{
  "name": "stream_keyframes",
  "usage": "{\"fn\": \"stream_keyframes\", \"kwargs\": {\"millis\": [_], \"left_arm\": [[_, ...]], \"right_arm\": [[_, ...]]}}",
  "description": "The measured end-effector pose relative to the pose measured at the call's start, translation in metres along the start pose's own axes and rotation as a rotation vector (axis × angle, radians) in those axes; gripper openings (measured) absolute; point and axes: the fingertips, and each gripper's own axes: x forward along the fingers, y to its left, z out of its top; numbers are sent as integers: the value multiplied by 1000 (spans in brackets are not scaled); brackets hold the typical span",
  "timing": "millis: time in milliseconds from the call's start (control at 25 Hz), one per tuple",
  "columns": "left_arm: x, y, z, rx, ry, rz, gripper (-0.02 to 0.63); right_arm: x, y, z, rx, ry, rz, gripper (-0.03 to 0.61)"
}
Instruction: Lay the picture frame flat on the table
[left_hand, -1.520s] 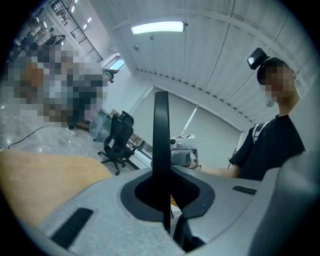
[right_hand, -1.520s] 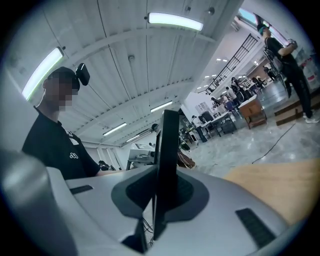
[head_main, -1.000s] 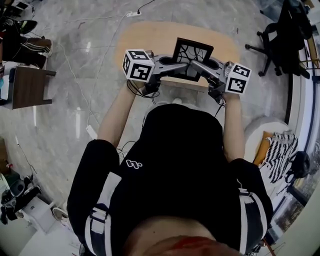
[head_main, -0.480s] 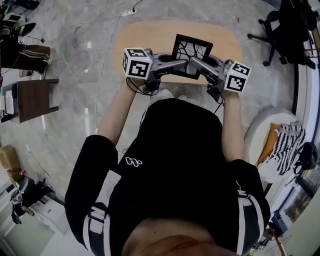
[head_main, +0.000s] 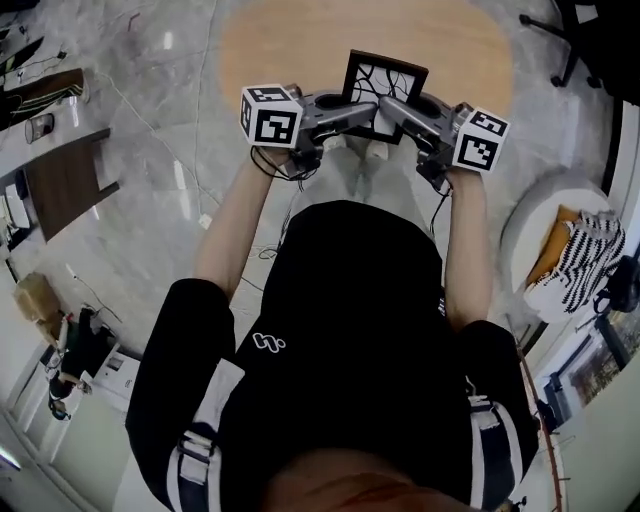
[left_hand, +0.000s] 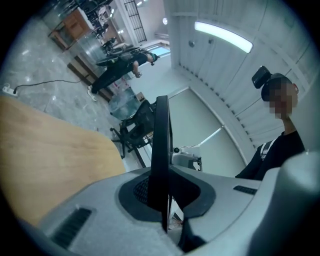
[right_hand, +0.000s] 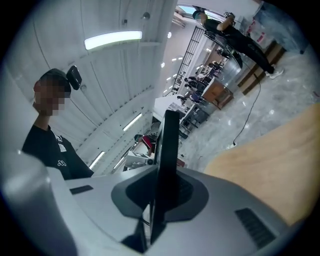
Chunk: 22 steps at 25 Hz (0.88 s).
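Observation:
A black picture frame (head_main: 383, 93) with a white, black-lined picture hangs in the air near the front edge of the oval wooden table (head_main: 300, 45). My left gripper (head_main: 352, 112) is shut on the frame's left edge and my right gripper (head_main: 392, 110) on its right edge. In the left gripper view the frame (left_hand: 161, 165) stands edge-on, pinched between the dark pads. The right gripper view shows the frame (right_hand: 166, 165) the same way, edge-on in the pads, with the tabletop (right_hand: 270, 160) to the right.
A marble floor lies around the table. A dark side table (head_main: 62, 180) stands at the left, an office chair (head_main: 585, 40) at the upper right, and a round stand with striped cloth (head_main: 585, 265) at the right. Cables run over the floor.
Both grippers with the frame have risen in the head view and now hang over the floor just short of the table's near edge. The grips have not changed.

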Motion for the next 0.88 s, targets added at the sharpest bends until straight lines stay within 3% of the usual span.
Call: {"fn": "stream_keyframes", "kwargs": {"millis": [160, 320, 560, 760, 880], "left_arm": [[-3, 47, -28, -99, -7, 17, 20], [4, 124, -81, -217, -17, 38, 26], [16, 184, -123, -305, -7, 73, 37], [19, 203, -140, -268, -29, 50, 69], [1, 213, -156, -234, -51, 129, 115]], "right_arm": [[12, -43, -34, 75, 39, -21, 25], [18, -117, -93, 171, 71, -40, 25], [18, -175, -139, 272, 90, -52, 25], [15, -187, -156, 321, 107, 20, 17], [13, -191, -160, 325, 91, -1, 17]]}}
